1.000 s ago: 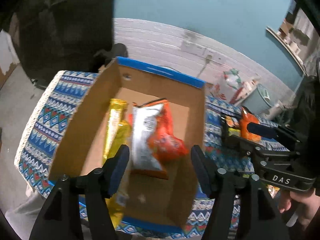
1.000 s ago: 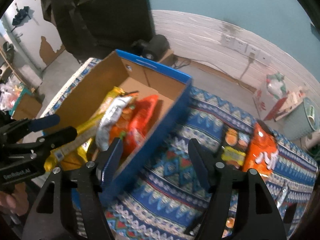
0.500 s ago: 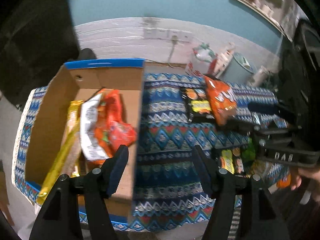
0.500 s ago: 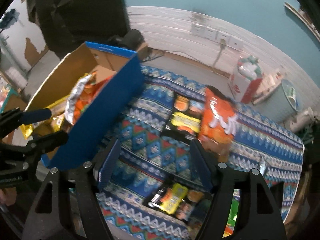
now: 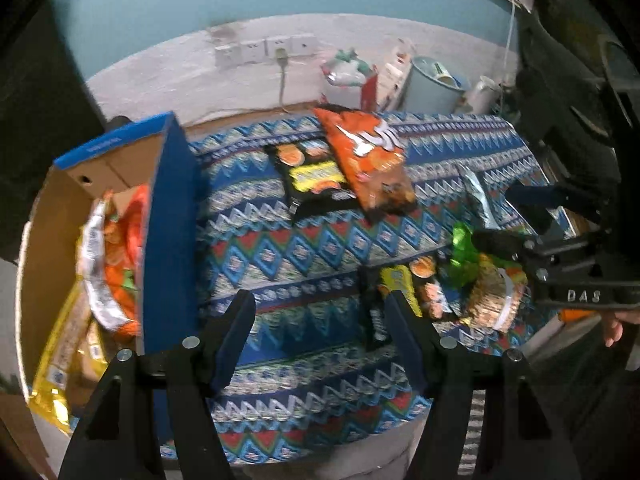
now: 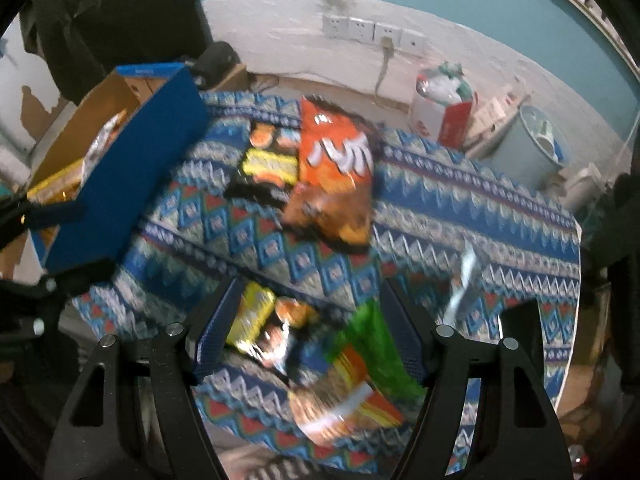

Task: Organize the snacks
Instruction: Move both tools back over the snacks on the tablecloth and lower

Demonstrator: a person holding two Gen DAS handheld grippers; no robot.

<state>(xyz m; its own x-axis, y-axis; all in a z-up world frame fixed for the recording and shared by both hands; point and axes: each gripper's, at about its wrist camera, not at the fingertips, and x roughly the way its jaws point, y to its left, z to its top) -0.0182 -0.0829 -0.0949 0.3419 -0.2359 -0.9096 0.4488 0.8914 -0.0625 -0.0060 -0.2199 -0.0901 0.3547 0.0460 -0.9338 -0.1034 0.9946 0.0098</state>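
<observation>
A blue cardboard box [image 5: 170, 216] stands at the table's left with several snack bags [image 5: 108, 248] inside; it also shows in the right wrist view [image 6: 132, 176]. An orange chip bag [image 5: 366, 160] overlaps a black snack pack [image 5: 312, 180] at the far middle. A second black pack [image 6: 266, 328] and a green-orange bag [image 6: 360, 368] lie near the front edge. My left gripper [image 5: 320, 328] is open and empty above the cloth beside the box. My right gripper [image 6: 308, 316] is open and empty above the front packs.
The table carries a blue patterned cloth [image 5: 304, 248]. A silver wrapper [image 5: 478, 200] lies at the right. Behind the table are a white wall with sockets [image 6: 372, 34], a pale bin [image 6: 528, 148] and a red-white carton [image 6: 444, 120].
Both grippers have swung right, away from the box, over the loose snacks on the cloth. The box now sits at the left of both views.
</observation>
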